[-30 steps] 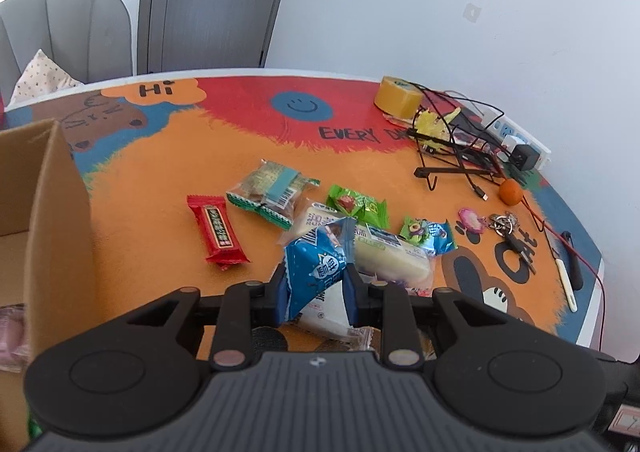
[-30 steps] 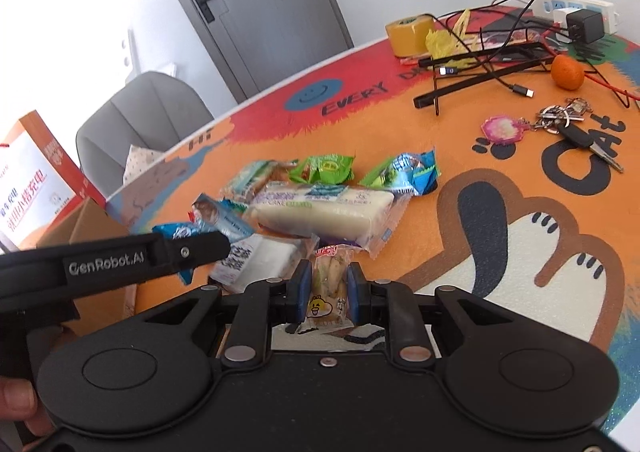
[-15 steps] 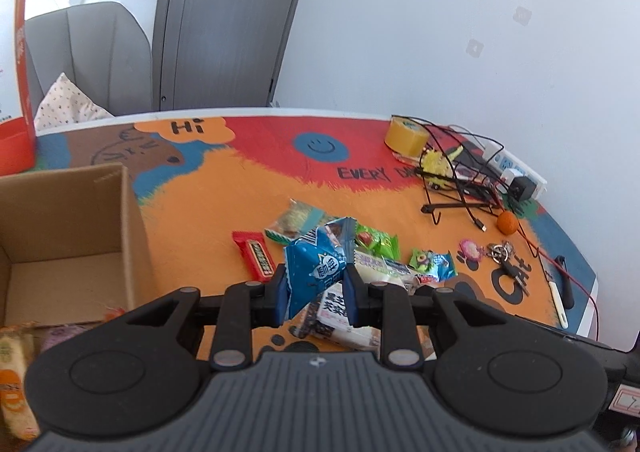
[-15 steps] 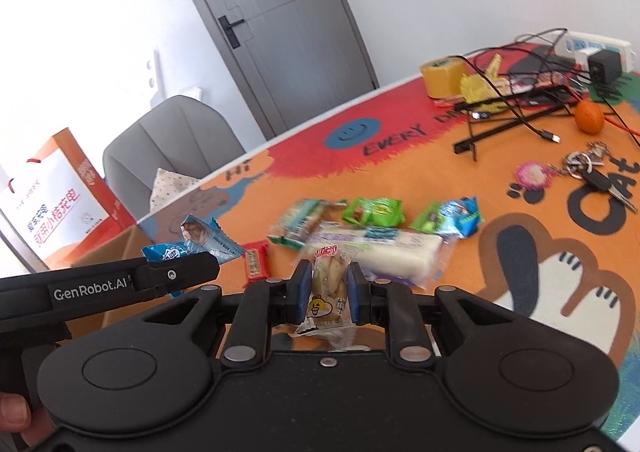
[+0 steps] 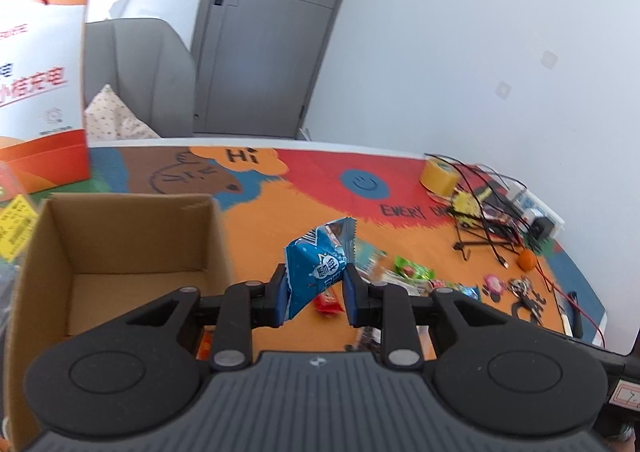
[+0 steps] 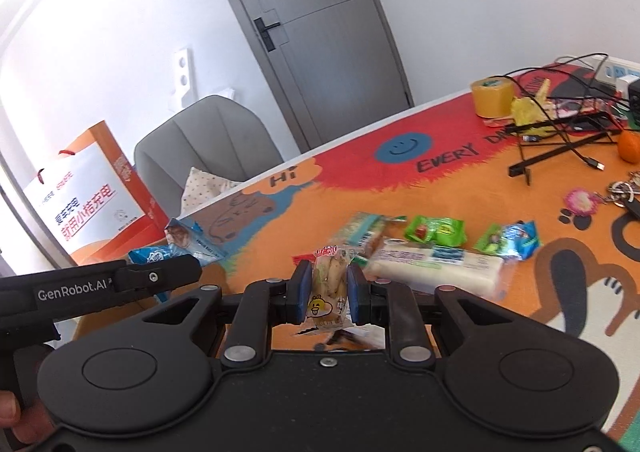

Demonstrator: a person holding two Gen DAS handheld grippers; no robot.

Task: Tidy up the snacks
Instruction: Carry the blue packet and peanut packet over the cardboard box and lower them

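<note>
The cardboard box [image 5: 120, 252] is cut off at the picture's left edge; the floor that shows is bare. The left claw [image 5: 316, 290], lettered "GenRobot.AI", is clamped on a blue snack packet [image 5: 316, 272] just right of the box. The right claw [image 6: 329, 292] is clamped on a clear snack packet [image 6: 328, 288] above the table [image 6: 440, 191], which reads "Hi" and "EVERY".

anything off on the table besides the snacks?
Yes: the far right end holds things that are not snacks. A tangle of black cables drapes over a black wire stand beside a roll of yellow tape, with keys and a small orange fruit loose nearby. Nothing looks spilled or damaged.
</note>
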